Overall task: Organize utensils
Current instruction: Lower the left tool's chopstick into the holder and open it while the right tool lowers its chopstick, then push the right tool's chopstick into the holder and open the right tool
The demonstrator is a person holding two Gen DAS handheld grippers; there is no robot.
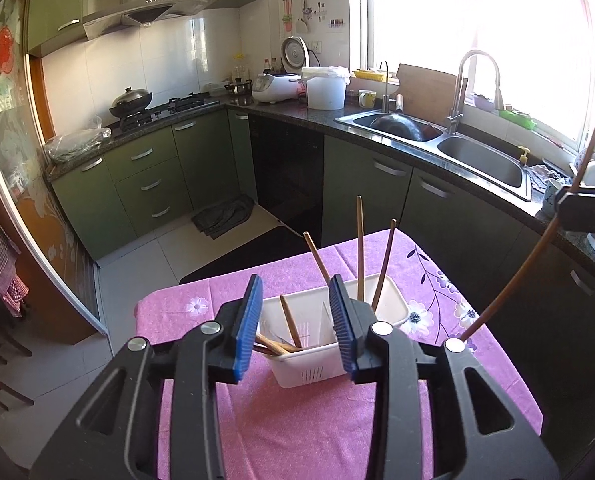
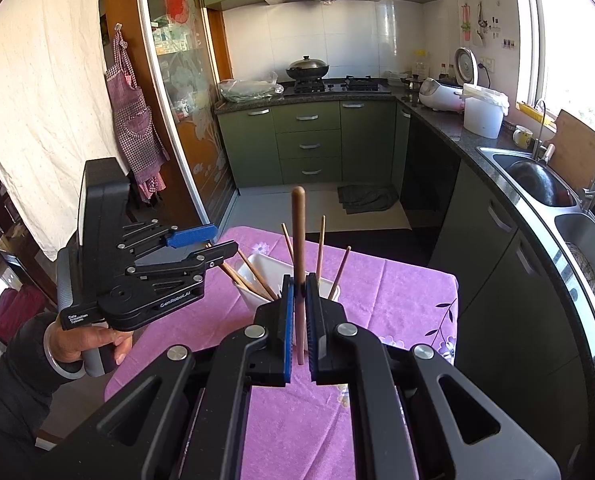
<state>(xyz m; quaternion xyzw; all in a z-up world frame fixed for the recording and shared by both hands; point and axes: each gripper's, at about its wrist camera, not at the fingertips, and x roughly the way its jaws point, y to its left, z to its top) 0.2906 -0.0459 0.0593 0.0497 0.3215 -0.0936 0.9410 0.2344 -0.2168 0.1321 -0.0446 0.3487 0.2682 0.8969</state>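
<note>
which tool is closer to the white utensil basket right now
Left. The left tool, open and empty, hangs just above the white utensil basket. The right tool, shut on a chopstick, sits further back.

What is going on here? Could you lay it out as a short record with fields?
Place: home kitchen, small table with a purple flowered cloth
Container: white utensil basket on the cloth
In the basket: several wooden chopsticks, some upright, some leaning
Left gripper: open, nothing between its pads, above the basket
Right gripper: shut on one upright chopstick
Person: a hand in a dark sleeve holds the left gripper's handle
</note>
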